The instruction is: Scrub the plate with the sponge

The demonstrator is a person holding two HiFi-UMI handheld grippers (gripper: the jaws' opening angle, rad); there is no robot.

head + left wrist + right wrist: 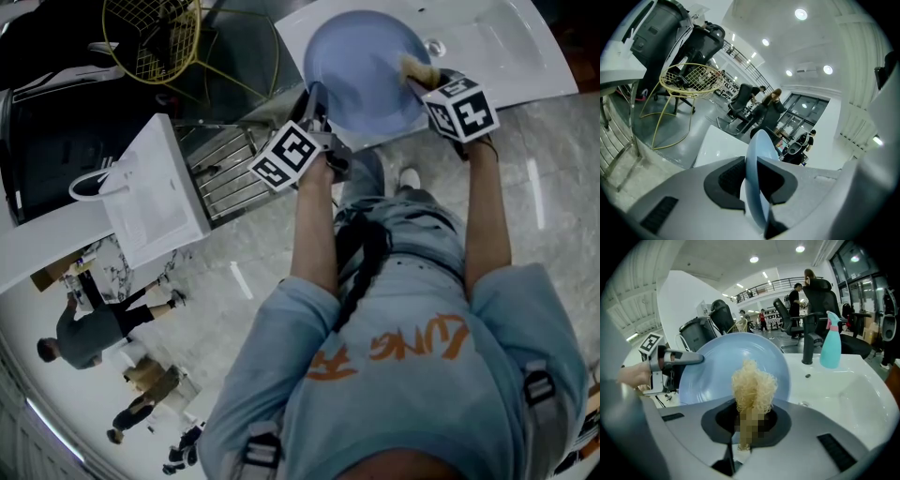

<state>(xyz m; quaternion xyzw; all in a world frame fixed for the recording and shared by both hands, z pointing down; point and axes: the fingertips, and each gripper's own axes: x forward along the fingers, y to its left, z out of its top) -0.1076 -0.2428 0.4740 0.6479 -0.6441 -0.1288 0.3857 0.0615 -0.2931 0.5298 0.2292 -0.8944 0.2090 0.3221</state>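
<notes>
A light blue plate [366,70] is held tilted over a white sink [506,47]. My left gripper [314,103] is shut on the plate's left rim. In the left gripper view the plate [757,187] runs edge-on between the dark pads of my left gripper [752,180]. My right gripper [427,82] is shut on a pale yellow fibrous sponge [417,67] at the plate's right side. In the right gripper view the sponge [752,387] sticks up from my right gripper [750,413] against the plate's face [712,366]. The left gripper [670,357] shows at the plate's left edge.
A black faucet [808,345] and a teal spray bottle [830,345] stand at the back of the sink [862,394]. To the left are a second white basin [155,192], a metal rack [225,169] and a yellow wire basket [155,37]. People stand in the background.
</notes>
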